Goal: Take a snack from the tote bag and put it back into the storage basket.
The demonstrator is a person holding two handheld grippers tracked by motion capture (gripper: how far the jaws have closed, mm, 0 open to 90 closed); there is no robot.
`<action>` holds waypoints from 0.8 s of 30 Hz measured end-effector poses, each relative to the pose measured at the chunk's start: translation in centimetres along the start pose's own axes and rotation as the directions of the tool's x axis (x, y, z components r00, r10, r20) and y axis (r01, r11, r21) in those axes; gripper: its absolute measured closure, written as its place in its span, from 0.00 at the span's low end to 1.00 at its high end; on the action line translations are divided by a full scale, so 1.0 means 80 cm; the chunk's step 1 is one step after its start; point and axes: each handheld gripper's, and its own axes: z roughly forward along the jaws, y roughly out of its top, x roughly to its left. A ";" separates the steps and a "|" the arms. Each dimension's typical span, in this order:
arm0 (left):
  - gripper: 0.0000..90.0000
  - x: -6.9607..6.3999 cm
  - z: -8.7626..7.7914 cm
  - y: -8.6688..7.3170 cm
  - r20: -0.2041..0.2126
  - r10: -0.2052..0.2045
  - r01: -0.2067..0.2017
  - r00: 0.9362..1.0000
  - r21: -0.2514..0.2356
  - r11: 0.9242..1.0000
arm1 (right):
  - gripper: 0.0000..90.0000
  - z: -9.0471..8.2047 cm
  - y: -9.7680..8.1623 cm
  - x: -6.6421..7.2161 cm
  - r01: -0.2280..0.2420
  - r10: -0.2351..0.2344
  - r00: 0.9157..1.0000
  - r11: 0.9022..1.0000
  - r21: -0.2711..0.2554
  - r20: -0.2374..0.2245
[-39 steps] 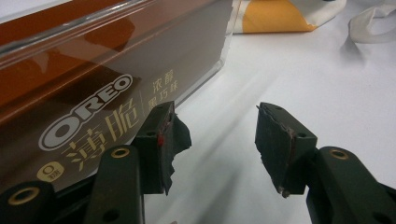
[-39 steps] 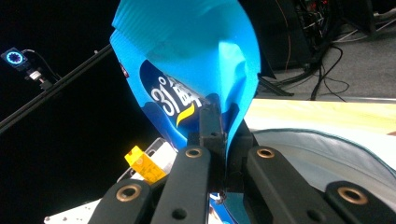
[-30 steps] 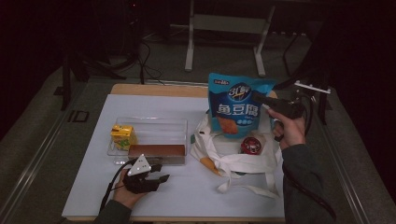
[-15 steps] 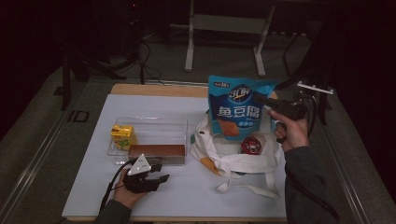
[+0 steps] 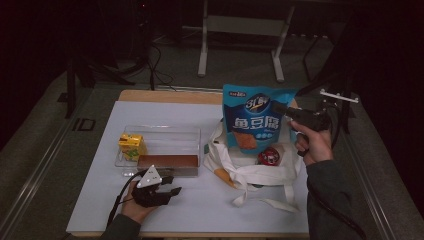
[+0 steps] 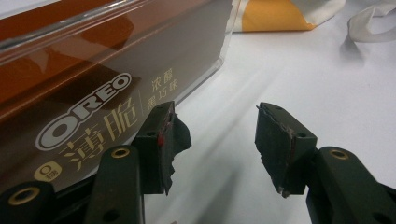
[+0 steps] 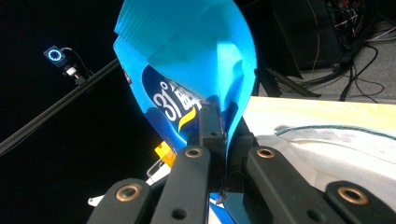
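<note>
My right gripper (image 5: 286, 112) is shut on the upper right edge of a blue snack bag (image 5: 254, 120), which hangs upright above a white tote bag (image 5: 260, 172). In the right gripper view the jaws pinch the blue snack bag (image 7: 187, 74) at its edge. A red round packet (image 5: 269, 156) lies in the tote. My left gripper (image 5: 169, 191) rests on the table near the front edge, open, with nothing between its fingers (image 6: 275, 144). Just beyond it a brown Oreo box (image 6: 79, 98) lies inside a clear tray (image 5: 160, 145).
A yellow drink carton (image 5: 132, 146) stands in the clear tray's left end. An orange patch of the tote (image 6: 275, 16) shows past the tray. A white sheet (image 5: 150, 112) covers the table. Metal stands and cables (image 5: 240, 25) are on the floor behind.
</note>
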 end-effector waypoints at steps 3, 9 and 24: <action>0.54 0.000 0.000 0.000 0.000 0.000 0.000 1.000 0.001 1.000 | 1.00 -0.001 0.000 0.001 0.001 -0.001 1.000 1.000 0.002 -0.004; 0.54 0.000 0.000 0.000 0.003 -0.001 0.001 1.000 0.002 1.000 | 1.00 -0.002 0.003 0.006 0.005 -0.005 1.000 1.000 -0.008 -0.019; 0.54 0.000 0.000 0.000 0.003 0.003 -0.003 1.000 0.003 1.000 | 1.00 0.010 0.011 0.032 0.029 -0.029 0.996 1.000 -0.003 -0.089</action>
